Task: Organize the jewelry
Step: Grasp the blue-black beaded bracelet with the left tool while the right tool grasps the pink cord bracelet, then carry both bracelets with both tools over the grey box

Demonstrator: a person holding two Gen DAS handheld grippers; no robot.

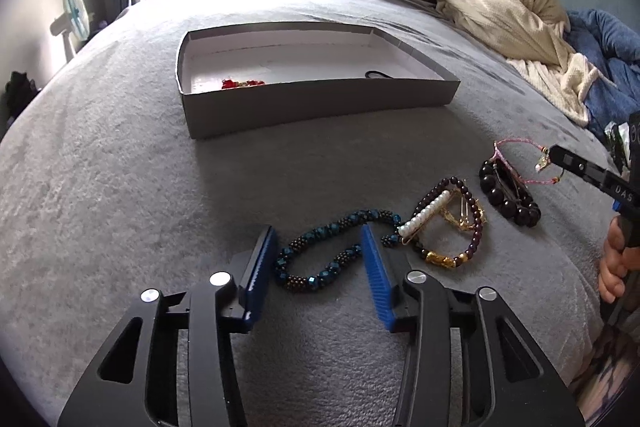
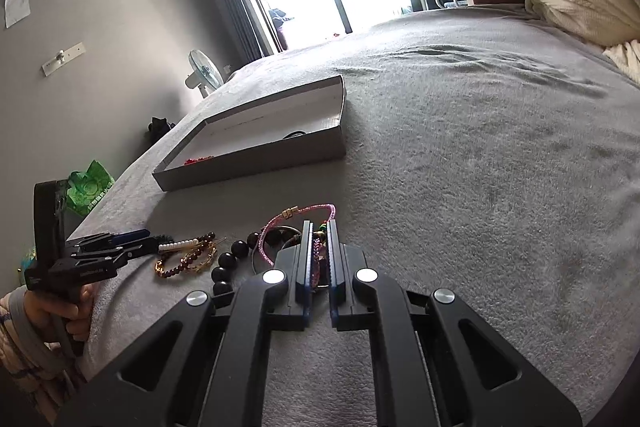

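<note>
A blue beaded bracelet (image 1: pixel 320 281) lies on the grey bed between the blue pads of my left gripper (image 1: pixel 318 247), which touch it on both sides. To its right lie a pearl hair clip (image 1: pixel 424 215), a purple bead bracelet with gold charms (image 1: pixel 452 227) and a black bead bracelet (image 1: pixel 504 195). My right gripper (image 2: pixel 319 227) is shut on a pink cord bracelet (image 2: pixel 272 227), whose free end droops to the bed. In the left wrist view the right gripper (image 1: pixel 556 157) comes in from the right edge with the pink cord bracelet (image 1: pixel 516 147) in its tip.
A shallow grey box (image 1: pixel 320 107) sits farther up the bed with a red piece (image 1: pixel 240 83) and a black loop (image 1: pixel 378 75) inside. A cream blanket (image 1: pixel 512 11) is heaped at the far right. The bed's left edge (image 2: pixel 120 187) drops off beside the box (image 2: pixel 256 155).
</note>
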